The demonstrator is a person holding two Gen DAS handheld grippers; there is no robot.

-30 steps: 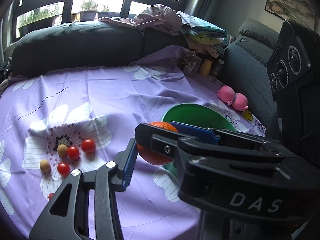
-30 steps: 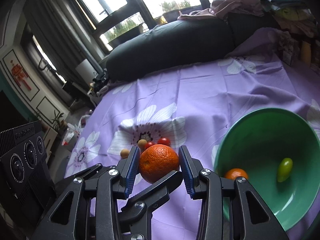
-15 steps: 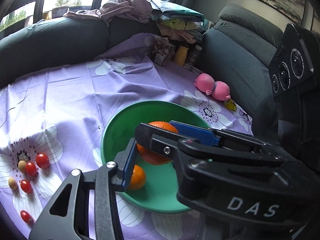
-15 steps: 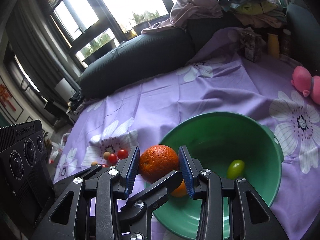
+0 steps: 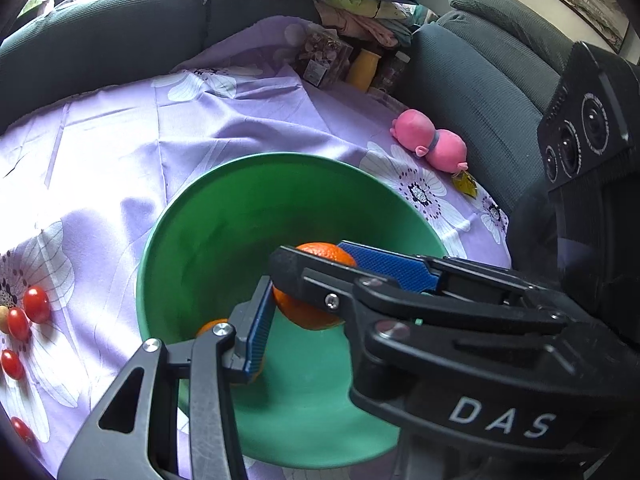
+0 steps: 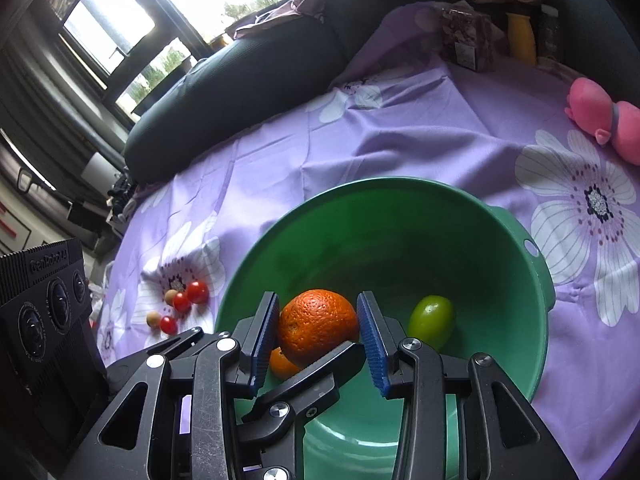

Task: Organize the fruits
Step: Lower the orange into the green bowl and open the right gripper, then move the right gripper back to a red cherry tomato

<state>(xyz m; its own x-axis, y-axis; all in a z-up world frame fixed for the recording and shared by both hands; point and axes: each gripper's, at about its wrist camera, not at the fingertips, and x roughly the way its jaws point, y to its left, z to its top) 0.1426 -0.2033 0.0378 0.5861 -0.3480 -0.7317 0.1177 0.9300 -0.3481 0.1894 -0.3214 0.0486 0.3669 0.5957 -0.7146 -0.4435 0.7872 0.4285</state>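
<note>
A large orange [image 6: 318,326] sits between the blue pads of both grippers, held over the inside of a green bowl [image 6: 400,208]. My right gripper [image 6: 318,332] grips its sides. My left gripper [image 5: 308,292] crosses it and is shut on the same orange [image 5: 320,252]. Inside the bowl lie a small orange [image 6: 280,362] and a green fruit [image 6: 432,320]. Several red cherry tomatoes [image 6: 188,300] and beige round fruits [image 6: 153,317] lie on the purple floral cloth [image 6: 400,120] left of the bowl.
A pink plush toy [image 5: 432,144] lies on the cloth at the right. A yellow bottle [image 5: 362,70] and a patterned box [image 5: 324,58] stand at the back. Dark sofa cushions [image 5: 100,40] ring the table, with piled clothes [image 5: 352,4] behind.
Both grippers have carried the orange to the right, from above the cloth beside the tomatoes to over the inside of the green bowl, and lower toward it.
</note>
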